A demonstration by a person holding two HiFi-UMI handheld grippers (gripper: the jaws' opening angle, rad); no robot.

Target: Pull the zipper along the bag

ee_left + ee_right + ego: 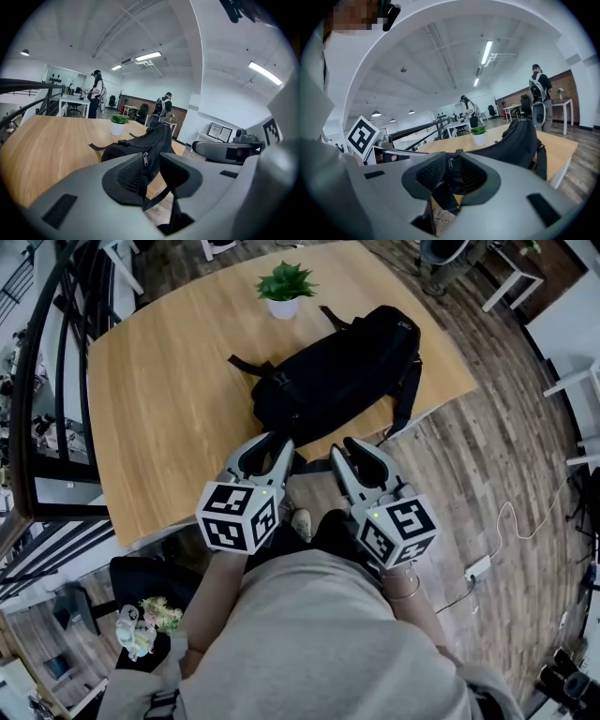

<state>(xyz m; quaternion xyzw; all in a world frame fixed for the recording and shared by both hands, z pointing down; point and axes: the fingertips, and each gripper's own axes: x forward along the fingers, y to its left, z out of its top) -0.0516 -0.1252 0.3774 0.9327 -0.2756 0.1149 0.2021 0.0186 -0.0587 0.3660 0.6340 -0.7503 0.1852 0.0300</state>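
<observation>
Black ribbed fingers (126,176), left gripper (155,158): parted, nothing between the pads. They sit just short of the bag's near end.
Fingers, right gripper (457,161): also parted and empty, at the same end of the bag, beside the left gripper.
Zipper pull (145,159): small metal tab on the bag's near end, seen beyond both gaps and untouched.
Strap (314,465): hangs loose from the bag's near end, between the two grippers.
Bag (337,362): black, soft, lying on the wooden bench (159,399).
Potted plant (284,292): beyond the bag's far side, apart from it.
Step in hand, as judged: the approach.
Handling advice: one gripper should pinch the fabric beside the zip as an anchor. The other should close on the tab alone, clear of the strap. The draw should follow the line of the teeth, steady, with the fabric kept taut, since soft cloth is likely to bunch.
</observation>
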